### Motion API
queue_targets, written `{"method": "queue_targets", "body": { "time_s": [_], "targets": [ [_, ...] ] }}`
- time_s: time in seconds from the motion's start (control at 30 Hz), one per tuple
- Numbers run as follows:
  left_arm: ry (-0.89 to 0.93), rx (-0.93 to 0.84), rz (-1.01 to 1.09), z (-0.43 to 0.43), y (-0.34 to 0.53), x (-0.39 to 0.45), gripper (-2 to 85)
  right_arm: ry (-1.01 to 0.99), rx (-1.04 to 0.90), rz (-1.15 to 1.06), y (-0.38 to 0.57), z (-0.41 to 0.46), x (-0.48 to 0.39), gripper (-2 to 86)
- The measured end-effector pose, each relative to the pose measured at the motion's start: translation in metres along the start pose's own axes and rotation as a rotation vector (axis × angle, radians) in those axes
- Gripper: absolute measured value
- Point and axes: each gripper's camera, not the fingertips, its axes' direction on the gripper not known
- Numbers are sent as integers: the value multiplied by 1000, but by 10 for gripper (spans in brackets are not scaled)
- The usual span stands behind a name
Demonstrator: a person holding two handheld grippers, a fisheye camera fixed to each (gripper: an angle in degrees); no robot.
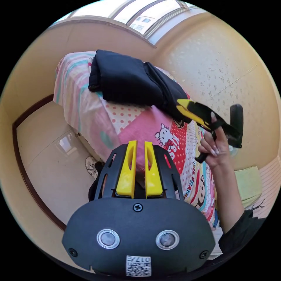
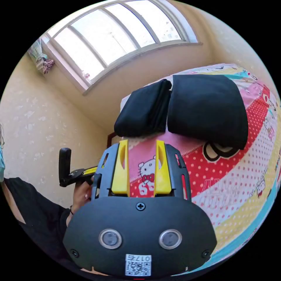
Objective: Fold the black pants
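The black pants (image 1: 126, 79) lie folded on a bed with a pink cartoon sheet (image 1: 137, 126). In the right gripper view they show as a flat folded part (image 2: 207, 108) with a thicker bundle (image 2: 143, 111) against its left side. My left gripper (image 1: 140, 143) hovers over the bed's edge, well short of the pants, with a narrow gap between its jaws and nothing in it. My right gripper (image 2: 142, 146) is open above the sheet just before the pants. Held in a hand, it also appears as the right gripper (image 1: 179, 105), its tips at the pants' near corner.
The bed stands against a cream wall (image 1: 222, 58) under a window (image 2: 117, 32). Pale floor tiles (image 1: 44, 152) and a shoe (image 1: 91, 165) lie beside the bed. A green cushion (image 1: 248, 184) sits by the wall. A person's dark sleeve (image 2: 32, 205) is at the left.
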Motion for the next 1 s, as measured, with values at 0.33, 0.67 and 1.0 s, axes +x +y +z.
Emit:
{"method": "queue_targets", "body": {
  "time_s": [0.33, 0.67, 1.0],
  "targets": [
    [104, 34, -62, -10, -29, 15, 54, -1006, 467, 183, 25, -16, 123, 40],
    [155, 139, -44, -31, -34, 53, 73, -1114, 1250, 62, 129, -347, 294, 25],
    [423, -130, 124, 50, -40, 147, 101, 106, 1256, 423, 498, -572, 320, 28]
  ]
}}
